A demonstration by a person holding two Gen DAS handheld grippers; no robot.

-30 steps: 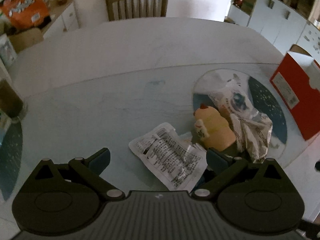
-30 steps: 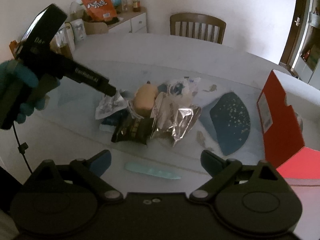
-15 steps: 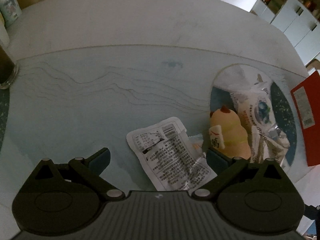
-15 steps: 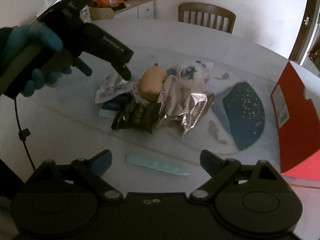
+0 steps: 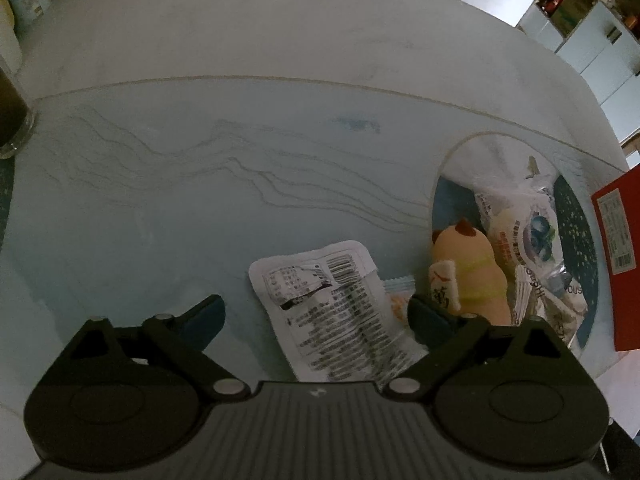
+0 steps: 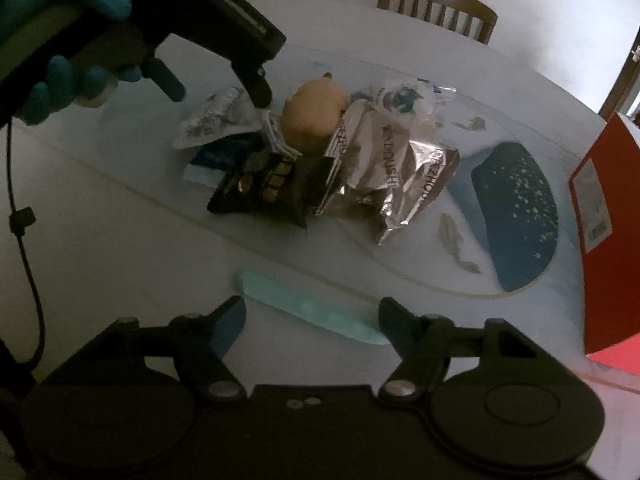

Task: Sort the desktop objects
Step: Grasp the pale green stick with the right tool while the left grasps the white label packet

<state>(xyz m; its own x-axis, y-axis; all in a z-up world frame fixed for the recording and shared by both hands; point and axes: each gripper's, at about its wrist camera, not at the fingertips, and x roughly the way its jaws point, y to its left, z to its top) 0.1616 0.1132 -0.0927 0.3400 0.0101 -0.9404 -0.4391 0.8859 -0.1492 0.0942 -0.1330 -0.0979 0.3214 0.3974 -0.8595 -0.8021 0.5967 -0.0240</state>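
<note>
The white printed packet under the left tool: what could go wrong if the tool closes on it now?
1. The white printed packet lies flat, so the open left tool may slide over it.
2. The yellow plush toy sits beside one finger and could be pinched or knocked over.
3. The packet overlaps a blue item, which may be dragged along.

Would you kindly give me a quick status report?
Both claws open, empty. Left claw above white packet. Right claw short of pile. Plush toy crowds packet's right edge.
</note>
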